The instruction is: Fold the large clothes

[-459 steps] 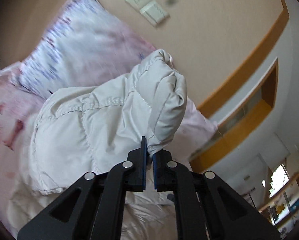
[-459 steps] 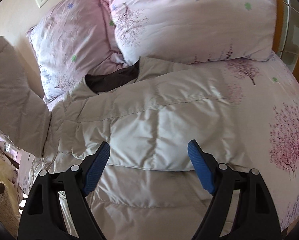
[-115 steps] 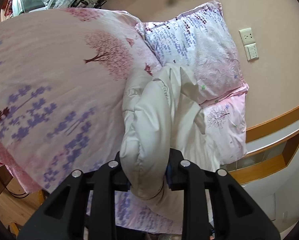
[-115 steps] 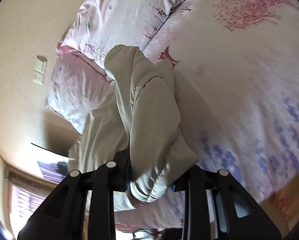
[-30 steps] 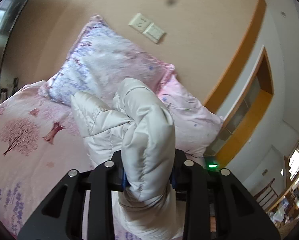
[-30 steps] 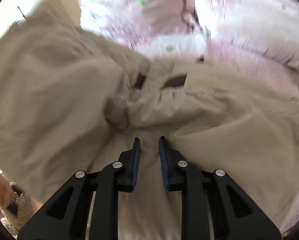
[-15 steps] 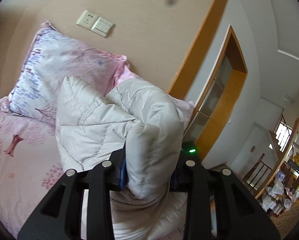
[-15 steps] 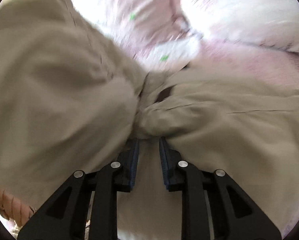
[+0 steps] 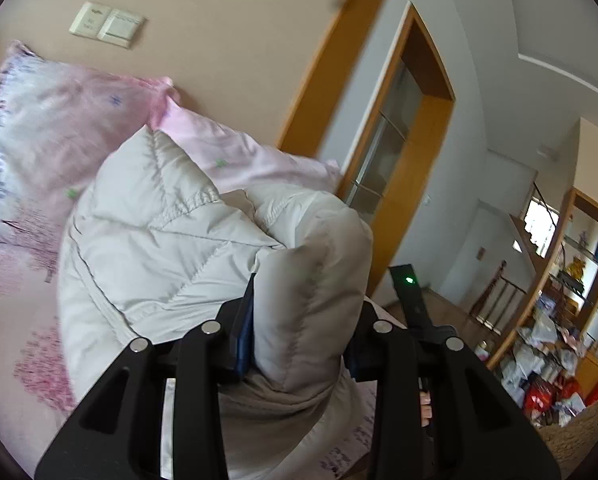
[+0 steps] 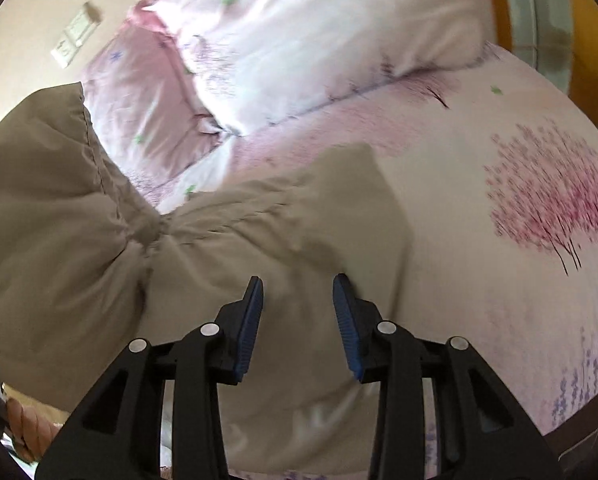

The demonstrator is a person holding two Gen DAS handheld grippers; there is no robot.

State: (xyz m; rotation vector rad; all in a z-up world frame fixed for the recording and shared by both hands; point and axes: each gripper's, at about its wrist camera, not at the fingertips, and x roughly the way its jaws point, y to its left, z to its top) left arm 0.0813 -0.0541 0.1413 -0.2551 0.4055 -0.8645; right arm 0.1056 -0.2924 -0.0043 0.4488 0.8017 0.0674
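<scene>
Clamping one puffy jacket (image 9: 171,248), left gripper (image 9: 299,320) jaws grip its fold — right gripper (image 10: 298,292) jaws wide, beside two pillows (image 10: 299,32).

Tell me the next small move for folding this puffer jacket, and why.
Probably lower the left gripper and lay its clamped fold onto the puffer jacket on the bed. The right gripper is open, holding nothing, so the left alone carries the raised part.

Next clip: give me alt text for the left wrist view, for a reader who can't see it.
The left gripper is shut on a thick fold of a pale puffer jacket, held above a bed with pink floral bedding. Behind are two pillows, a wall switch plate and a wood-framed doorway.
</scene>
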